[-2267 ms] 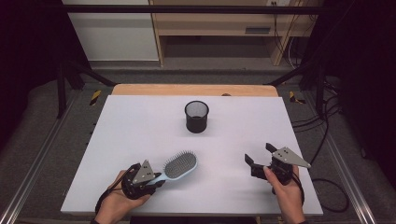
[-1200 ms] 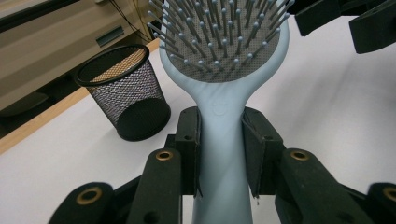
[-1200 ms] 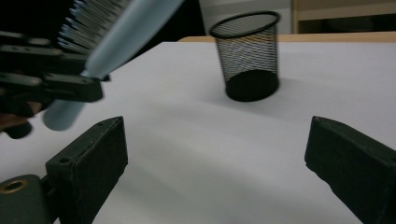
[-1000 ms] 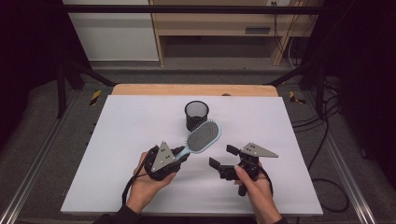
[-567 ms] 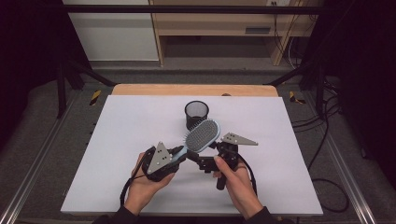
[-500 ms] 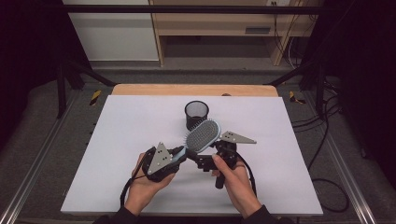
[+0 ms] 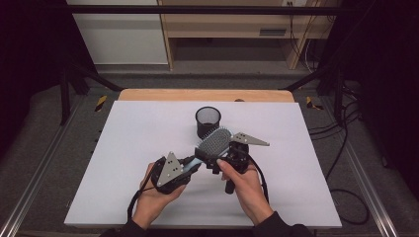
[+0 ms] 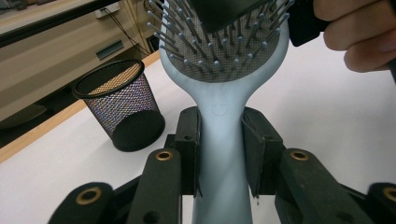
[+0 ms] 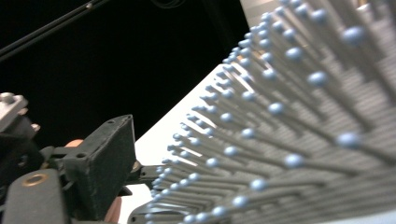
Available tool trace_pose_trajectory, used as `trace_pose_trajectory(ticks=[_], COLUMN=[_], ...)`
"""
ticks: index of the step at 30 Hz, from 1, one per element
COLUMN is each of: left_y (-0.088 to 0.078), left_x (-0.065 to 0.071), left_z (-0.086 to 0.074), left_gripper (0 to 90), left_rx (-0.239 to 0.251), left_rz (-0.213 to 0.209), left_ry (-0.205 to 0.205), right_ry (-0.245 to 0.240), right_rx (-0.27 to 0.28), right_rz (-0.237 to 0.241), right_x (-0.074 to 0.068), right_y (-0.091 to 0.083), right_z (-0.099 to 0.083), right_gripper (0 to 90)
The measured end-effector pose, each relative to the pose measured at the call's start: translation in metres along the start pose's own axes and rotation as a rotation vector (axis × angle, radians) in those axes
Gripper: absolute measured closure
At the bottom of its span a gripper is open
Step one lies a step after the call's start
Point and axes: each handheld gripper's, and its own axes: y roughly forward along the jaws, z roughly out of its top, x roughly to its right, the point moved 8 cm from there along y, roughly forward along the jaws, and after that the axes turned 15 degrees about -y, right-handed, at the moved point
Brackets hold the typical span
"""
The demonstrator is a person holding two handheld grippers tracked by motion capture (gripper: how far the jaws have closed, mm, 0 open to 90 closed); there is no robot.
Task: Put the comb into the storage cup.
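Two grippers meet mid-frame over the table (image 7: 123,163). The left gripper (image 7: 190,165) is clamped on the light-blue hairbrush (image 7: 213,144) handle; the right gripper (image 7: 222,157) has just been closing, jaws straddling the bristled head, not pressing yet. Brush looks light and stiff, with springy bristles, so grab the solid rim. Mesh cup (image 7: 208,121) sits just behind.

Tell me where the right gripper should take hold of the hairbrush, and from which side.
Grip the hairbrush by the rim of its oval head, coming from the far end opposite the handle. The left gripper already clamps the narrow handle, so that part is taken. The bristles stand up from one face, so the right gripper probably holds best with its jaws across the head's smooth edges rather than over the bristles.
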Motion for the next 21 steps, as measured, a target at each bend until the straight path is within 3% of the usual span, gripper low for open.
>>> trace_pose_trajectory(ticks=[9, 21], left_y=[-0.0002, -0.0018], left_x=[0.0001, -0.0016], left_z=[-0.0001, 0.0006], left_gripper=[69.6, 69.6], left_rx=[0.005, 0.022], left_rz=[0.0, -0.002], left_ry=[0.0, -0.004], right_ry=[0.05, 0.056], right_rx=[0.003, 0.005], right_rz=[0.025, 0.025], right_x=[0.0013, 0.0016], right_y=[-0.0024, -0.0024], right_z=[0.0031, 0.0072], right_gripper=[21.0, 28.8])
